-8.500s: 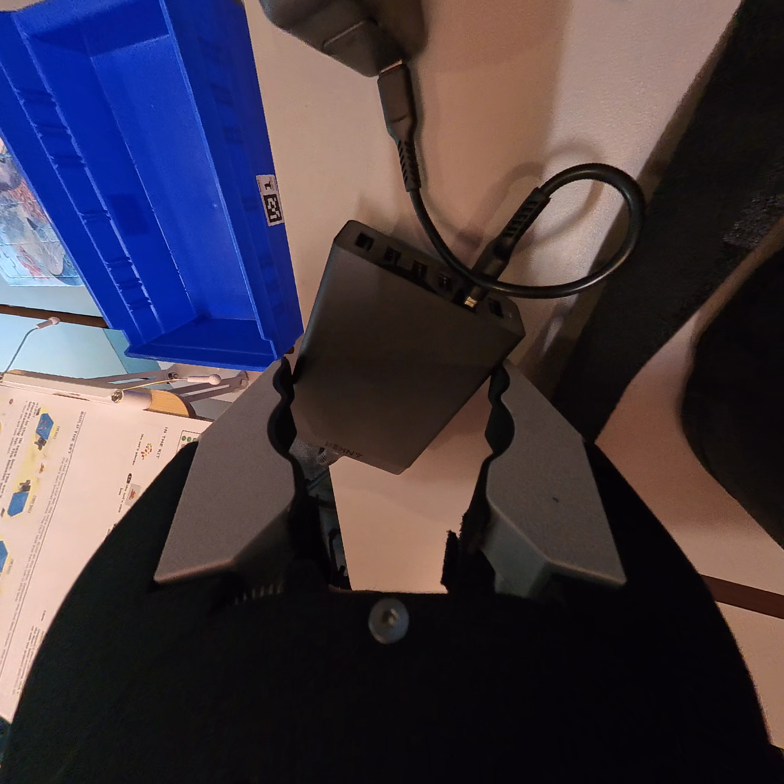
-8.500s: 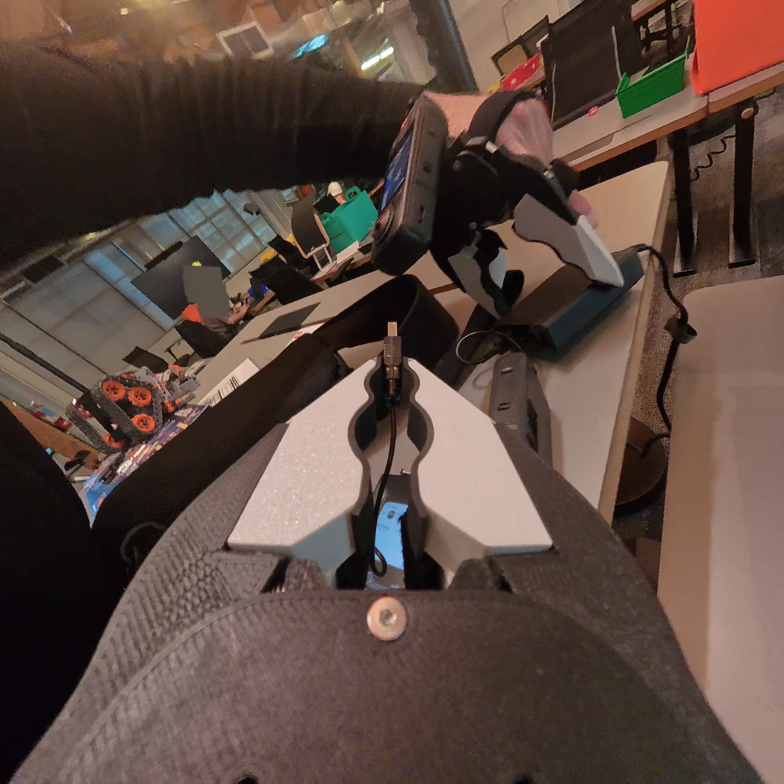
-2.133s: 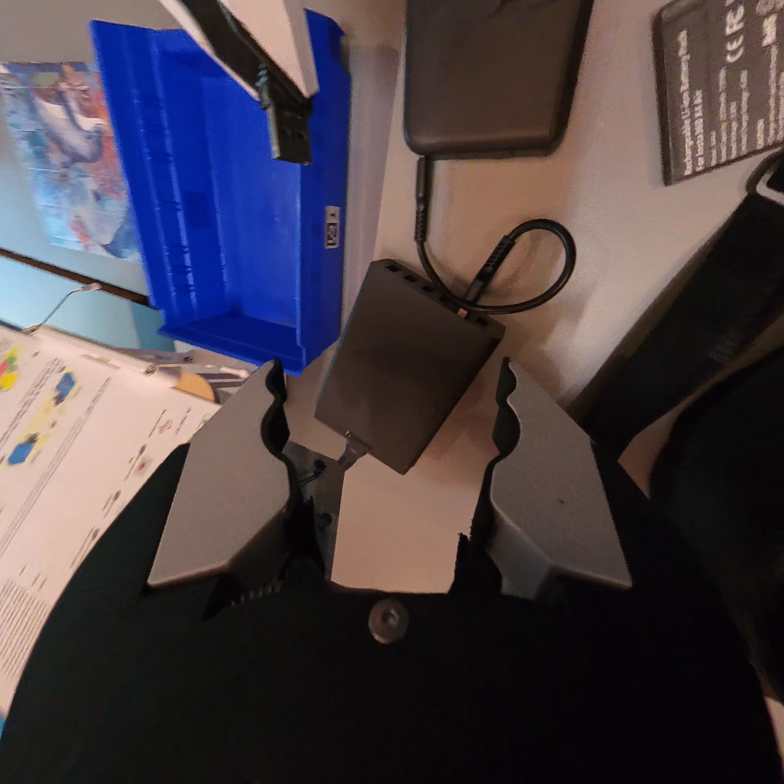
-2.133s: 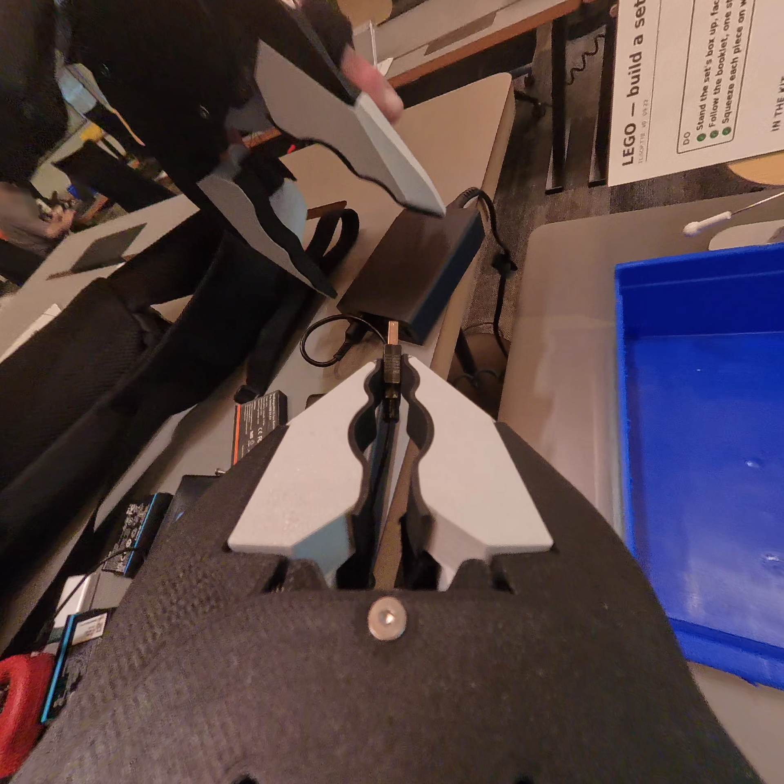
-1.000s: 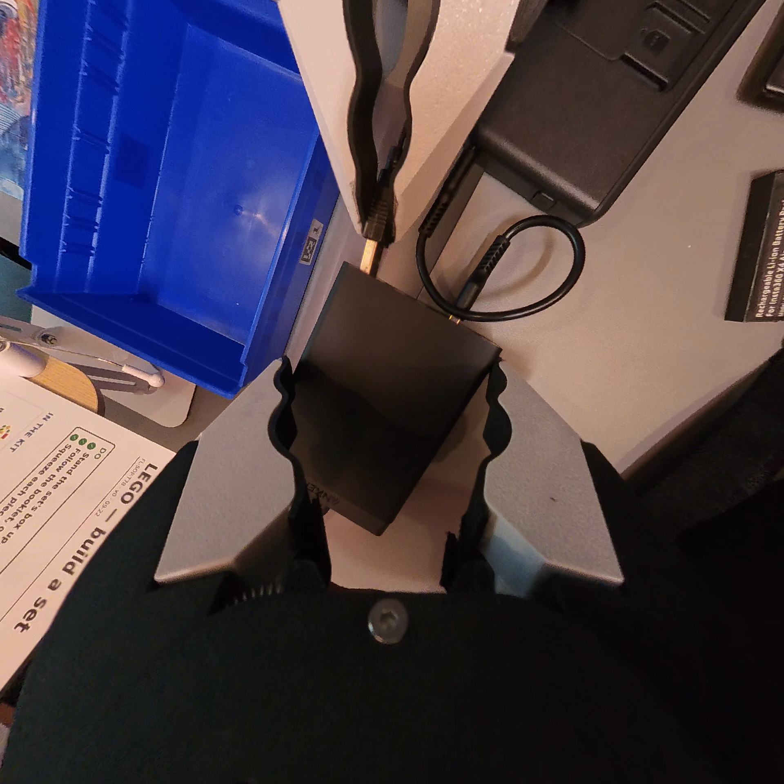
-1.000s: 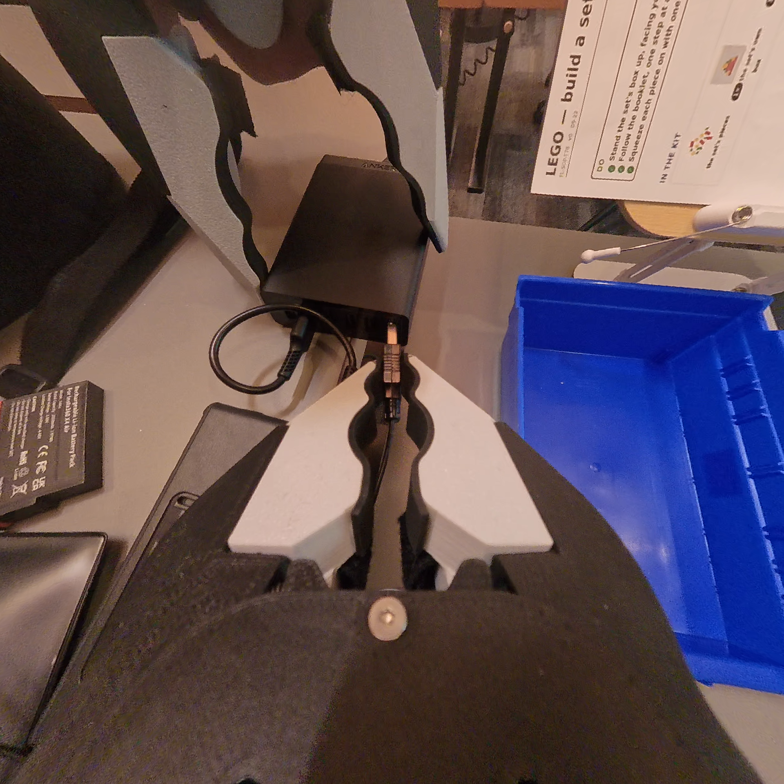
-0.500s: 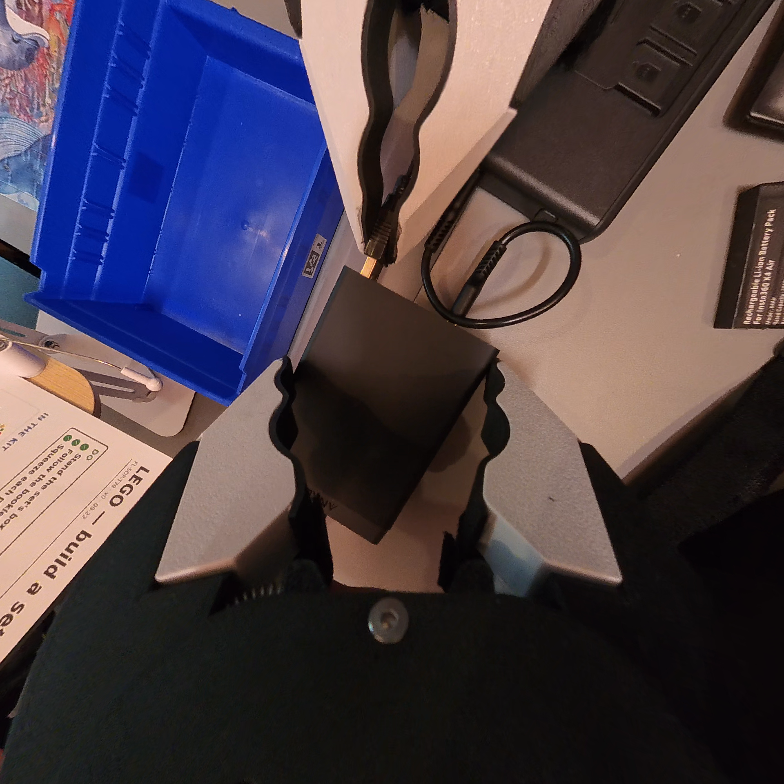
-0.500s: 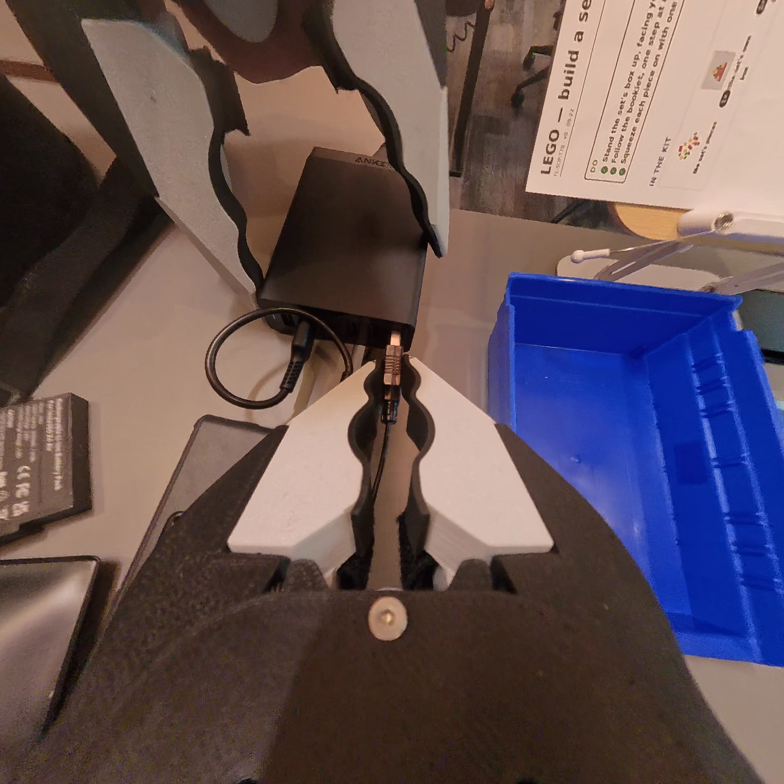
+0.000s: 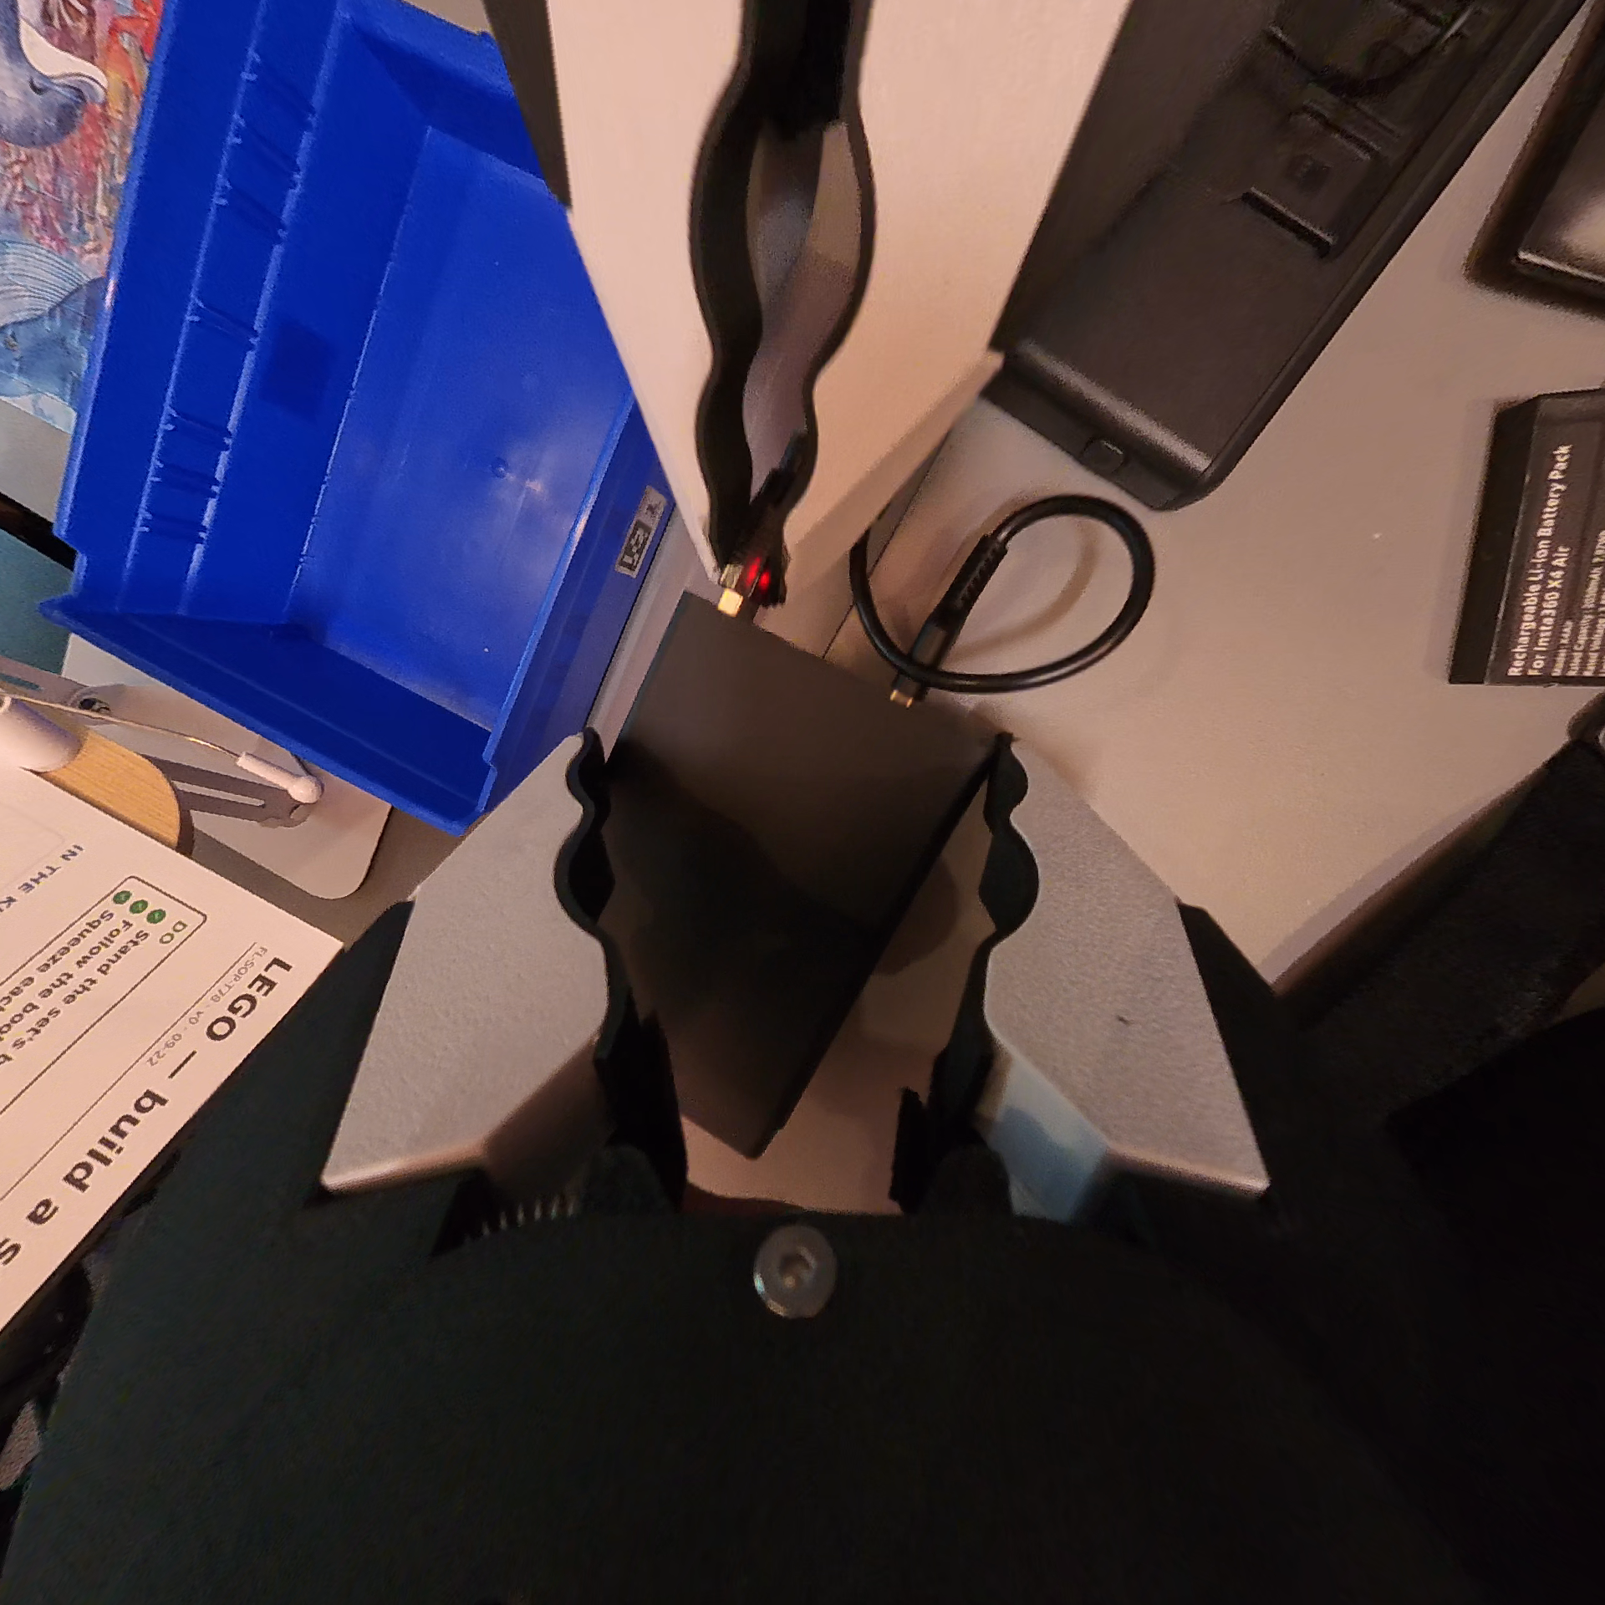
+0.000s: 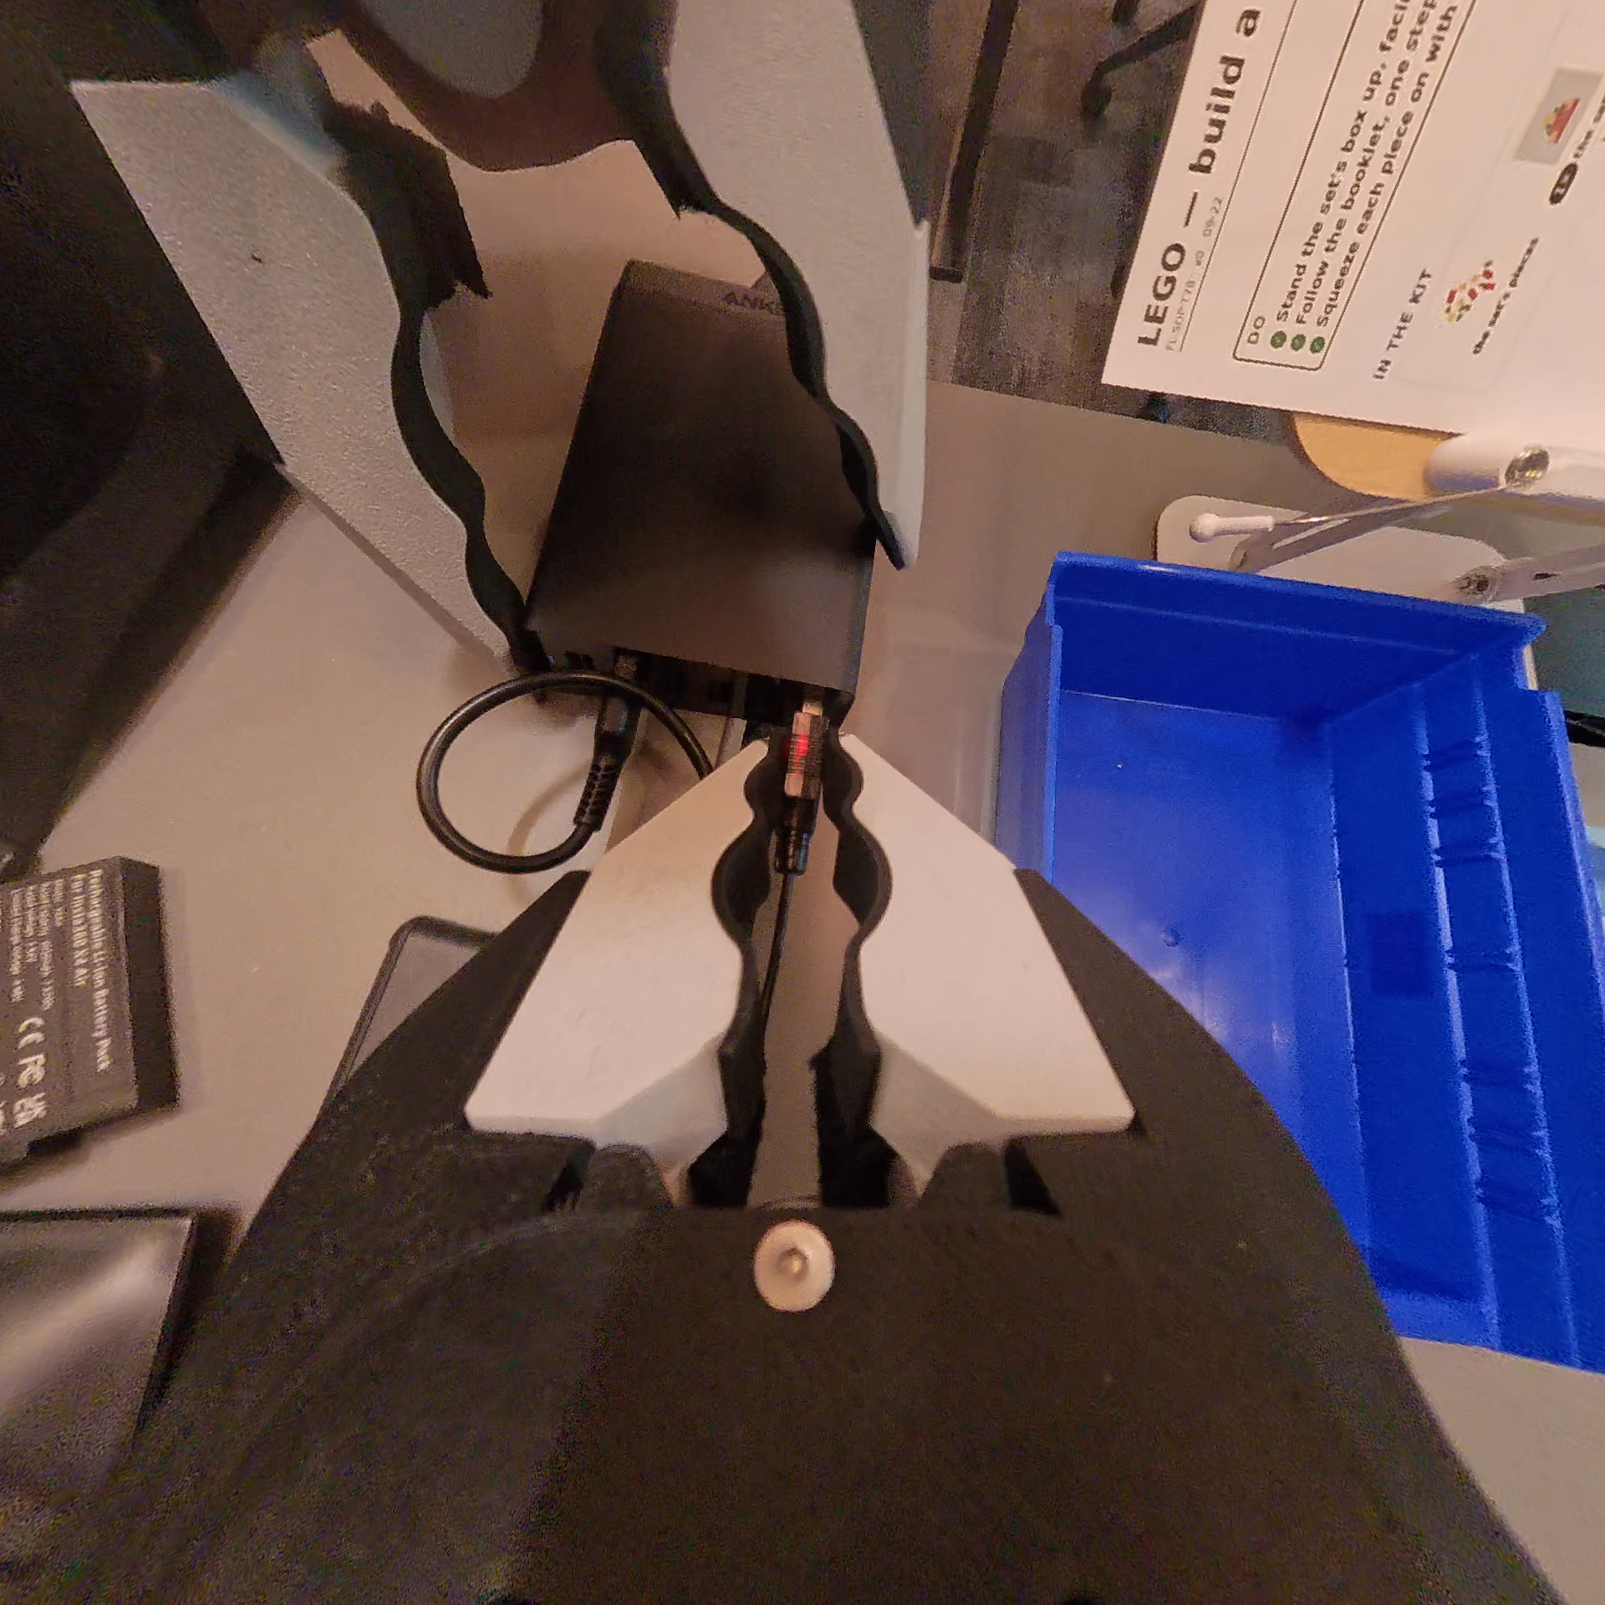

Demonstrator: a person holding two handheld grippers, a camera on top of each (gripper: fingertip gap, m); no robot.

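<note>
The left hand-held gripper (image 9: 786,886) is clamped across a flat black charger box (image 9: 782,834) lying on the pale surface (image 9: 1259,712), one finger against each long side. The right hand-held gripper (image 10: 803,812) is closed on a small cable plug (image 10: 801,764), its thin cable running back between the fingers. Half a second ago the plug's metal tip sat just short of the box's port face; now it is pressed in at the end port nearest the blue bin (image 10: 1303,868), and a red light glows on the plug body. That glow suggests contact has been made.

The right wrist view looks straight at the port row, showing the plug entering and a short looped black cable (image 10: 521,782) occupying another port further left. The left wrist view sees only the box's top, so the ports are hidden, but it shows a black battery pack (image 9: 1529,538) and a larger dark device (image 9: 1216,260) lying beyond.
</note>
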